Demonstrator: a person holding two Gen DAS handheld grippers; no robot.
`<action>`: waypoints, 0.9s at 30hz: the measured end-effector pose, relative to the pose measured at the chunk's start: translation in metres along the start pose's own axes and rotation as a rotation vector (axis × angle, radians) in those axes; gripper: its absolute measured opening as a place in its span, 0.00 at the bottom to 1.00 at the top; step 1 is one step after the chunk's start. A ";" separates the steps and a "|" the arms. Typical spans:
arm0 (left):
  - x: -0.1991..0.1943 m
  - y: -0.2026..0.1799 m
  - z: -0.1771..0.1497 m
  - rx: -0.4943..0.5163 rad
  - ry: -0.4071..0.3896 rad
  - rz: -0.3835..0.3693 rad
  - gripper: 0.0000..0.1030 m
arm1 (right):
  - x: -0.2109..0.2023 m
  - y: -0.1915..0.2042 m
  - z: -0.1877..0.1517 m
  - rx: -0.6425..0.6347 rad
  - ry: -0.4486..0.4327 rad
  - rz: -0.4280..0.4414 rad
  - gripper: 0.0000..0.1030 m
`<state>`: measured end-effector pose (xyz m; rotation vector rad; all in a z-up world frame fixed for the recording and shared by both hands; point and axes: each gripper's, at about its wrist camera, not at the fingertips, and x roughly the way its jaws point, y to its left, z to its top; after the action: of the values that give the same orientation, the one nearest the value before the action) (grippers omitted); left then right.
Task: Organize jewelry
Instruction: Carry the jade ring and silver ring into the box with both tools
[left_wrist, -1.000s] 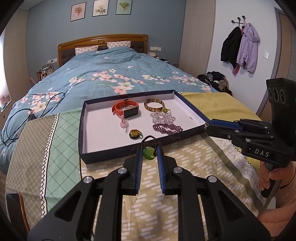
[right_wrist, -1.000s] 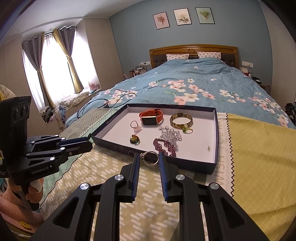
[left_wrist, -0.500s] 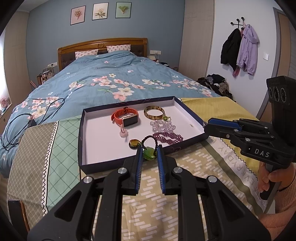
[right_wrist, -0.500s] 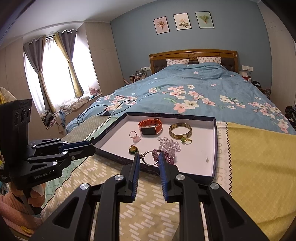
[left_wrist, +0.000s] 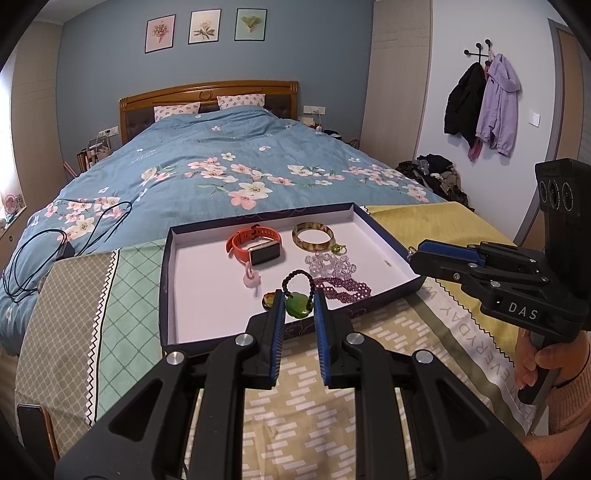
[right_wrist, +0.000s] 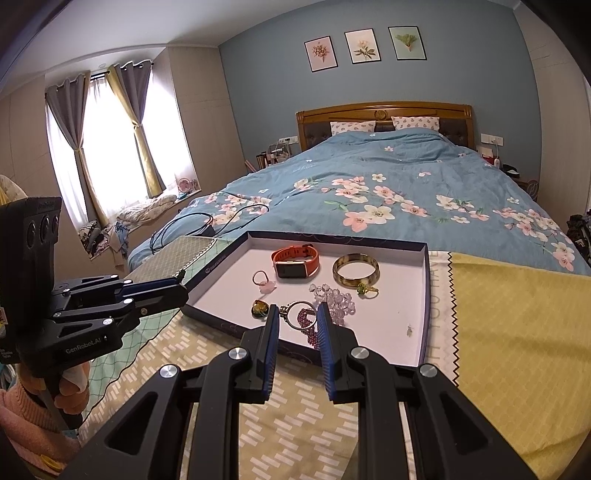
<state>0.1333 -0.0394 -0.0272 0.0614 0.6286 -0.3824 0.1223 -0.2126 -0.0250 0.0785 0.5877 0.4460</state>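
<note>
Left tool (left_wrist: 299, 308): I have it clenched on a green pendant (left_wrist: 298, 307), pinched between the two blue pads, with its dark beaded cord (left_wrist: 295, 277) looping up past the tips.
Right tool (right_wrist: 297, 318): I have it clamped on a silver ring (right_wrist: 301, 314), which stands upright between the pads.
Where both hang: each tool sits over the near wall of the tray (left_wrist: 168, 280), its tips just inside it; the tray rests on a patchwork cover (left_wrist: 295, 398) on the bed.
Count in the tray: I count seven loose pieces, one of each.
Just past my left tips: an amber stone piece (left_wrist: 269, 298) at the left pad, a purple bead bracelet (left_wrist: 343, 288) to the right.
Further out: a pink ring (left_wrist: 252, 277), a clear crystal bracelet (left_wrist: 330, 263), a small green ring (left_wrist: 337, 248).
Farthest: an orange watch (left_wrist: 256, 246) and an amber bangle (left_wrist: 312, 237), side by side.
Left view only: two coats (left_wrist: 480, 99) hang on a wall hook far right, and the other tool (left_wrist: 415, 254) shows side-on, so its grip is hidden.
Right view only: curtained window (right_wrist: 107, 147) far left, and a small speck (right_wrist: 409, 329) on the tray floor to the right.
Both views: three framed prints (right_wrist: 364, 48) over the headboard.
</note>
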 end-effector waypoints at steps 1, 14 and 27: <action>0.000 0.000 0.000 0.000 -0.001 0.000 0.16 | -0.001 0.000 0.000 -0.001 -0.001 0.000 0.18; 0.004 0.003 0.008 -0.012 -0.024 0.014 0.16 | 0.003 -0.003 0.004 0.009 -0.005 0.001 0.18; 0.010 0.005 0.014 -0.017 -0.028 0.017 0.16 | 0.008 -0.006 0.011 0.017 -0.015 0.004 0.18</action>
<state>0.1502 -0.0406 -0.0215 0.0445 0.6032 -0.3610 0.1367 -0.2134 -0.0214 0.0989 0.5763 0.4441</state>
